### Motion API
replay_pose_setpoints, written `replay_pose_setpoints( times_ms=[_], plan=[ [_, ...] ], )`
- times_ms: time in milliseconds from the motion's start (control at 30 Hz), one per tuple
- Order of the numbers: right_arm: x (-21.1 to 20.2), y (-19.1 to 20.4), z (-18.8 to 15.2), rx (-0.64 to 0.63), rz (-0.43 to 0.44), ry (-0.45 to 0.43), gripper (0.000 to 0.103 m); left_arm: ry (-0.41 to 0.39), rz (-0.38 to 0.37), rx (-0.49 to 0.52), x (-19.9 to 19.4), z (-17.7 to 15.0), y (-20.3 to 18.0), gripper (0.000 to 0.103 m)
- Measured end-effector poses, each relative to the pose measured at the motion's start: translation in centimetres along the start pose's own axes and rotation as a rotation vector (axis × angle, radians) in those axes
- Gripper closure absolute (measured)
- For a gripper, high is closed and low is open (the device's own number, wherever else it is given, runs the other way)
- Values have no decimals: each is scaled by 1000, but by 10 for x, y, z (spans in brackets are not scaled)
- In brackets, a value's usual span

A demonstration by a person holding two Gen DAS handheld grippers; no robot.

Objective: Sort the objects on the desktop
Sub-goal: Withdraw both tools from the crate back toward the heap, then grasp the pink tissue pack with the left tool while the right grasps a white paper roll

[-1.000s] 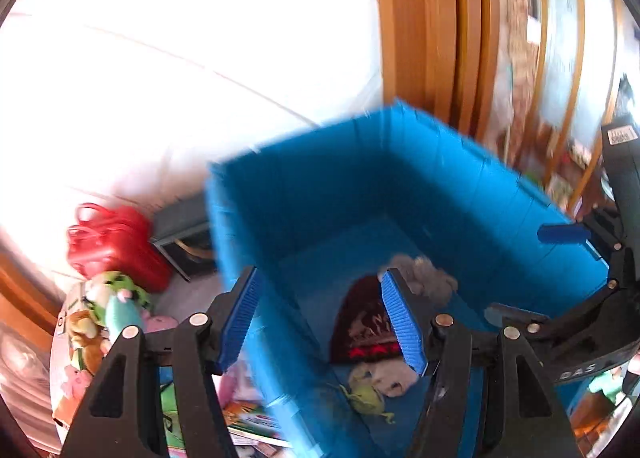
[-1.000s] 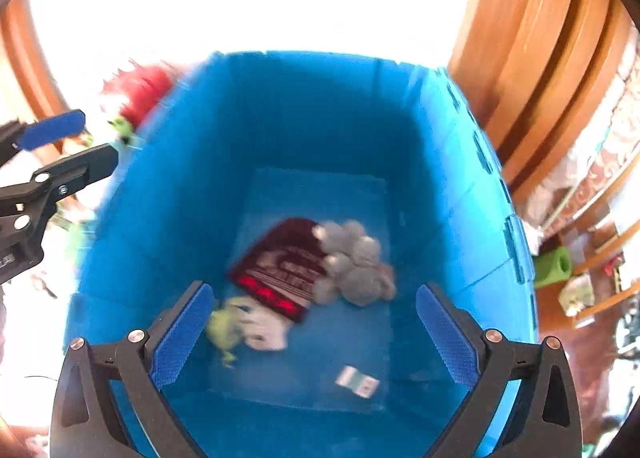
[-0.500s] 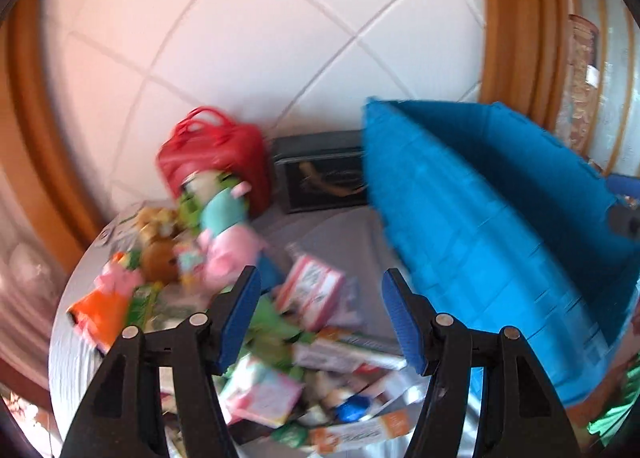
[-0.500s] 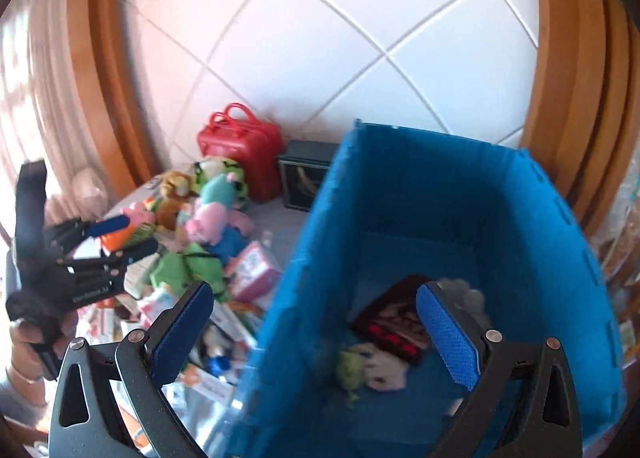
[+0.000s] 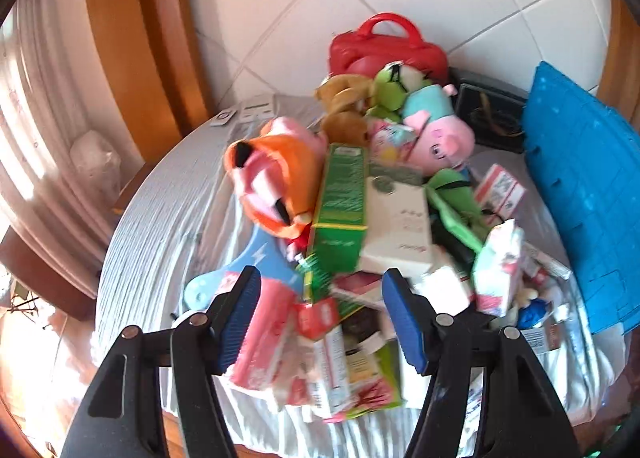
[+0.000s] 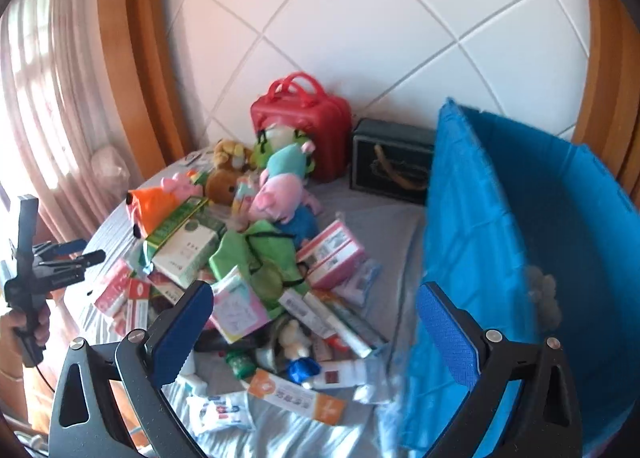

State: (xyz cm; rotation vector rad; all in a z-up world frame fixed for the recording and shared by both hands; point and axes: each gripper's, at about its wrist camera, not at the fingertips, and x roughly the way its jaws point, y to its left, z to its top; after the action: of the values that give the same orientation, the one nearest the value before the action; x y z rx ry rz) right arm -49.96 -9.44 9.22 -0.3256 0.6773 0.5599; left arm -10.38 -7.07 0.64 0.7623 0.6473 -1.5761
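Round table (image 5: 168, 193) with pale grey cloth, against a white tiled wall (image 6: 360, 37) with wooden trim; a heap of mixed goods covers most of the top. Left gripper (image 5: 320, 318), lower centre of the left wrist view: blue pads set partly apart, nothing between them, held above the near edge of the heap over a pink packet (image 5: 264, 342) and small red-and-white boxes. The same gripper appears at the far left of the right wrist view (image 6: 80, 252), gripped by a hand (image 6: 24, 326) at the table's edge. Right gripper (image 6: 312, 322), lower centre of its own view: pads wide apart, empty, one finger over the heap and the other in front of the blue bin wall. Blue bin (image 6: 520, 238), right side of both views, stands on the table just beside the heap; a grey plush lump (image 6: 542, 294) shows inside it. Heap contents, left wrist view: orange plush fox (image 5: 276, 181), long green box (image 5: 340, 209), white box (image 5: 400, 225), pink pig plush (image 5: 440, 133), green frog plush (image 5: 396, 85), brown plush (image 5: 344, 105), light blue paddle-shaped item (image 5: 240, 270). At the back by the wall: red case with handles (image 6: 304, 129) and a dark box (image 6: 392, 165) beside it. Near edge, right wrist view: orange-and-white tube box (image 6: 296, 398), small blue ball (image 6: 304, 370), green cloth (image 6: 260, 258), pink boxes (image 6: 332, 254).
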Motion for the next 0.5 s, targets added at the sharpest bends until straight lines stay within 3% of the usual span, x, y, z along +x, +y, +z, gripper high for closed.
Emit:
replay_pose_setpoints(
  times_ms=[167, 300, 500],
  plan=[
    [44, 18, -26, 53, -13, 85, 0, 113, 14, -30, 35, -27, 63, 41],
    [76, 22, -51, 119, -16, 174, 0, 173, 1, -1, 60, -40, 87, 41],
    [99, 24, -82, 213, -26, 263, 0, 220, -161, 31, 85, -42, 86, 41]
  ],
)
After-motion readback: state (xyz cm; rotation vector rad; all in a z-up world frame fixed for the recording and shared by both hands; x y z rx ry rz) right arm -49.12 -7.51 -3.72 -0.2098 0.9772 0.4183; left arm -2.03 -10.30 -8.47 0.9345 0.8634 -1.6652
